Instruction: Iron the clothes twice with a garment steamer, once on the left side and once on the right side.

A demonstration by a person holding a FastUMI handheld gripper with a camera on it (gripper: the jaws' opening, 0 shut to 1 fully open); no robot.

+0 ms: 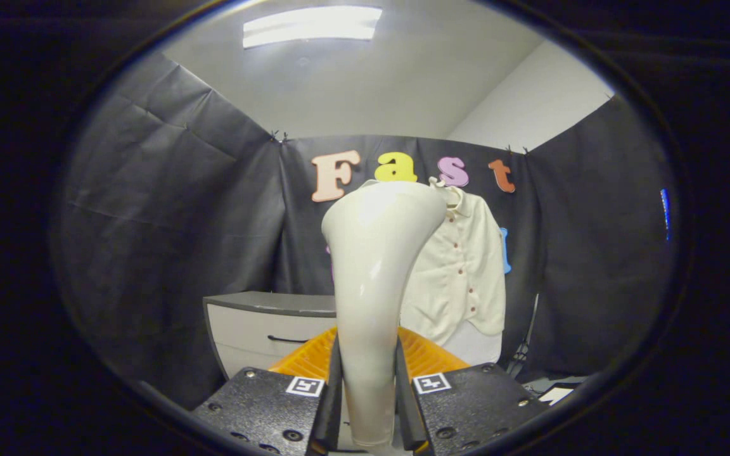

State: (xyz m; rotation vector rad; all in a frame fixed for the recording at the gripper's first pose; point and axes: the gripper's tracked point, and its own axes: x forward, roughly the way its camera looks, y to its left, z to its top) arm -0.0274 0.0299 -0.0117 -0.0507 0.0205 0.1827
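A white garment steamer (374,278) stands upright between my fingers, its handle clamped by both and its wide head rising ahead of me. My gripper (368,386) is shut on that handle. Beyond the steamer a cream button-up shirt (460,272) hangs against the back wall of the booth, above the cabinet. The steamer's head hides the shirt's left half, and some distance separates the steamer from the shirt.
A low cabinet (257,326) with a dark top and a drawer handle stands under and to the left of the shirt. Black cloth walls close the booth on three sides. Cables and a pale sheet lie on the floor (549,386) to the right.
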